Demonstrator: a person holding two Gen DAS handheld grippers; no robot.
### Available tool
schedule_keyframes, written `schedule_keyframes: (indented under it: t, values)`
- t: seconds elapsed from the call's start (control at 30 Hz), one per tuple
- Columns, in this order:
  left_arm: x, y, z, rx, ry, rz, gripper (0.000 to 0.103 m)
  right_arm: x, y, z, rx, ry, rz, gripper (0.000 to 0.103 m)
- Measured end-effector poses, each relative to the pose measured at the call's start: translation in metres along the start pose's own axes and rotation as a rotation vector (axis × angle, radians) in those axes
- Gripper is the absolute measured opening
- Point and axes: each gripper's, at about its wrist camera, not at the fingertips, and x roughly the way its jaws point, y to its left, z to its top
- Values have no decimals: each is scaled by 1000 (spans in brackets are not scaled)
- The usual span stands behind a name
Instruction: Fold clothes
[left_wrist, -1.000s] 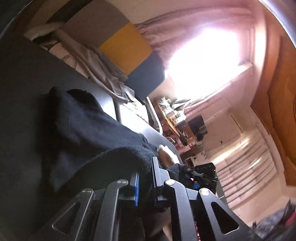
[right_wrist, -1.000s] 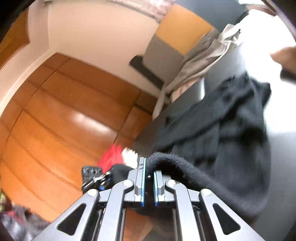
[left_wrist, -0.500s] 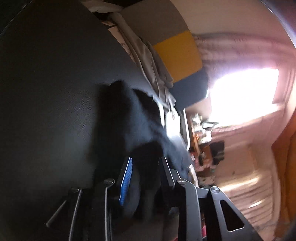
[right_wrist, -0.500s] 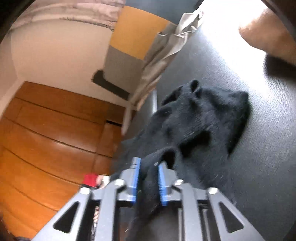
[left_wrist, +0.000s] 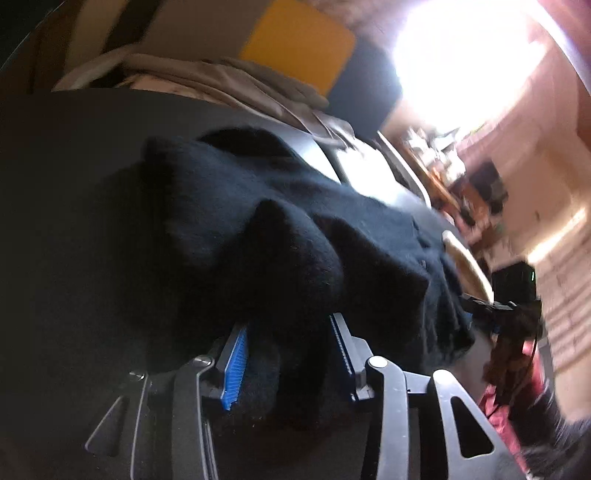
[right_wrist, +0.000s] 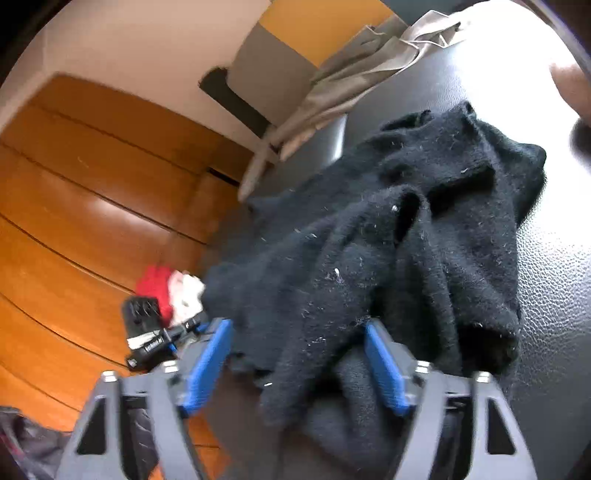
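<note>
A black knit garment (left_wrist: 295, 229) lies bunched on a dark table (left_wrist: 74, 184). My left gripper (left_wrist: 290, 354) is open, with a fold of the black cloth lying loose between its blue pads (left_wrist: 234, 365). In the right wrist view the same garment (right_wrist: 424, 229) is heaped on the dark textured table (right_wrist: 554, 295). My right gripper (right_wrist: 299, 358) is open wide, its blue pads (right_wrist: 384, 369) on either side of the cloth's near edge, not pinching it.
Beige clothes (left_wrist: 229, 81) are piled at the table's far edge, also in the right wrist view (right_wrist: 351, 74). A bright window (left_wrist: 461, 55) glares behind. Wooden floor (right_wrist: 74, 203) with a red cloth (right_wrist: 155, 284) and a black device (right_wrist: 144, 332) lies beside the table.
Both grippers have opened and let go of the black garment, which has dropped into a heap on the table. Both were shut on it a second ago.
</note>
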Motion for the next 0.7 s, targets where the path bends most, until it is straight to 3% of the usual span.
schedule_keyframes:
  t: [0.07,0.13,0.2,0.27,0.43,0.57,0.63,0.67,0.7]
  values:
    - [-3,-4,2,22,6,-40,15,4,1,0,-29,25,-43,23]
    - [-13,2,3,-23,-11,-162,13,2,1,2,-40,23,-46,19]
    - [-29,9,8,-86,-60,-308,12,-6,4,5,-42,-1,-10,17]
    - [-41,20,18,-158,-119,-405,12,-15,8,10,-39,-36,41,17]
    - [-43,52,61,-353,-238,-560,6,-26,8,50,33,-175,182,17]
    - [-27,72,91,-477,-278,-520,23,-10,-6,88,119,-235,180,20]
    - [-25,80,95,-508,-283,-443,25,-2,-18,101,174,-218,165,42]
    - [-25,79,94,-486,-282,-368,25,-1,-25,104,202,-224,153,62]
    - [-25,78,93,-464,-281,-293,25,-3,-27,106,203,-237,131,66]
